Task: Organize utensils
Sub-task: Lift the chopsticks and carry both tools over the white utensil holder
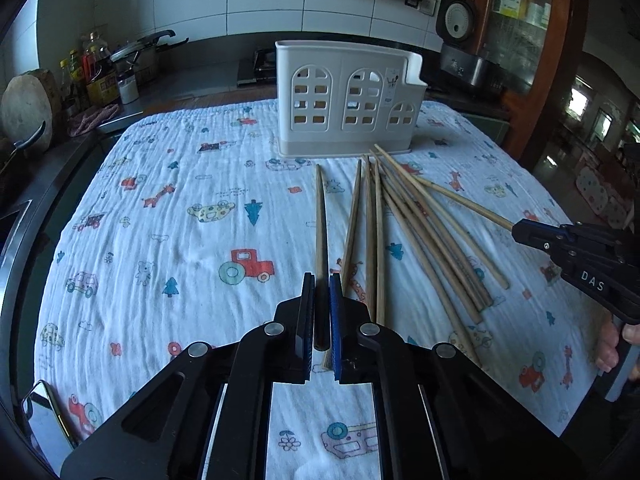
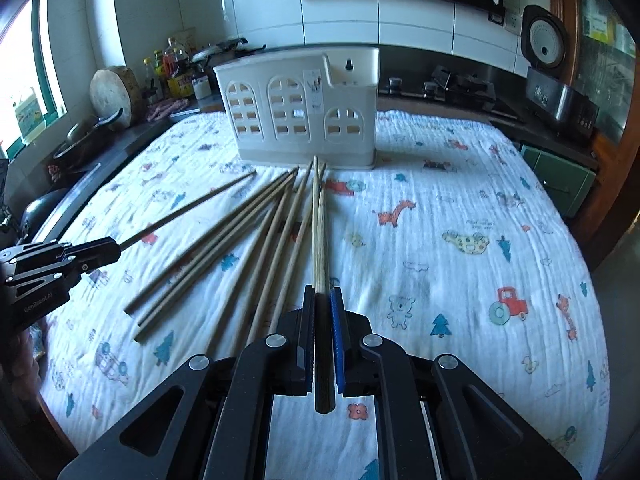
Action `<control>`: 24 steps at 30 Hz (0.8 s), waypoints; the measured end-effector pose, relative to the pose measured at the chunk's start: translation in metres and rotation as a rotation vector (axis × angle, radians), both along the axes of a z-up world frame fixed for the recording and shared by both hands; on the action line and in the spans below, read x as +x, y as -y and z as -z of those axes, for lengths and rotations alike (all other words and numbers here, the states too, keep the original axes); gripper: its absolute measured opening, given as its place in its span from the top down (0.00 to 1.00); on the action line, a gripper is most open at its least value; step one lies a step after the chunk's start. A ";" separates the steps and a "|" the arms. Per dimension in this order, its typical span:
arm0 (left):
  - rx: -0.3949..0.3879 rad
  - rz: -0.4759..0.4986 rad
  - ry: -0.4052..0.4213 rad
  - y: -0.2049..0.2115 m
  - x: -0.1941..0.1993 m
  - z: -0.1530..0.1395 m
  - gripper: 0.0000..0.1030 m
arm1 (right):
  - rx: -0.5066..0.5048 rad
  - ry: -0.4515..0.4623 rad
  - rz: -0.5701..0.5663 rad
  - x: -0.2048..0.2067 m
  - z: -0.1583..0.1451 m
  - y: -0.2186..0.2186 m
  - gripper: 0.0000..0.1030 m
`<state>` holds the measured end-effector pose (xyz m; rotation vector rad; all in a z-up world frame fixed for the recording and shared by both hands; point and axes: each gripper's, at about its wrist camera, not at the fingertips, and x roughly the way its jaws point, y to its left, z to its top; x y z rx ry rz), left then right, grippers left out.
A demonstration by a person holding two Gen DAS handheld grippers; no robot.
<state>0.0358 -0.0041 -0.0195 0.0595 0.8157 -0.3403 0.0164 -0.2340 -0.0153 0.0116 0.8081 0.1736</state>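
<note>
A white utensil holder [image 1: 348, 98] with arched cut-outs stands upright at the far side of the cloth-covered table; it also shows in the right wrist view [image 2: 300, 112]. Several wooden chopsticks [image 1: 404, 216] lie fanned out in front of it, also in the right wrist view [image 2: 240, 236]. My left gripper [image 1: 321, 280] is shut on one chopstick [image 1: 321, 216] that points toward the holder. My right gripper [image 2: 322, 294] is shut on a chopstick [image 2: 320, 232]; in the left wrist view it [image 1: 520, 230] grips the end of a chopstick [image 1: 460, 200] at the right.
A white cloth with cartoon prints [image 1: 192, 240] covers the table. A phone [image 1: 44, 416] lies at the near left corner. Bottles, a pot and a chopping block [image 1: 26, 104] crowd the left counter. A rice cooker [image 2: 560, 96] stands at the back right.
</note>
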 end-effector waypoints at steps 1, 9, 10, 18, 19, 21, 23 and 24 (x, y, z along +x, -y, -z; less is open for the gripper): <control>-0.005 -0.001 0.013 0.000 -0.002 -0.005 0.94 | 0.000 0.014 0.000 -0.001 -0.005 0.000 0.92; -0.050 0.008 0.081 -0.005 0.002 -0.041 0.94 | 0.019 0.141 -0.021 -0.002 -0.062 -0.002 0.93; -0.054 0.008 0.087 -0.005 0.005 -0.045 0.94 | 0.021 0.150 -0.027 0.000 -0.069 -0.002 0.93; -0.114 0.045 0.063 -0.006 0.036 -0.075 0.94 | 0.064 0.152 -0.078 0.038 -0.120 0.004 0.93; -0.103 0.039 0.070 -0.005 0.039 -0.079 0.94 | 0.066 0.152 -0.081 0.044 -0.128 0.006 0.93; -0.090 0.048 0.081 -0.002 0.045 -0.090 0.94 | 0.073 0.158 -0.089 0.052 -0.143 0.009 0.93; -0.096 0.054 0.081 -0.002 0.051 -0.102 0.94 | 0.080 0.166 -0.093 0.062 -0.163 0.013 0.93; -0.104 0.061 0.082 -0.003 0.054 -0.109 0.94 | 0.081 0.171 -0.098 0.066 -0.171 0.014 0.93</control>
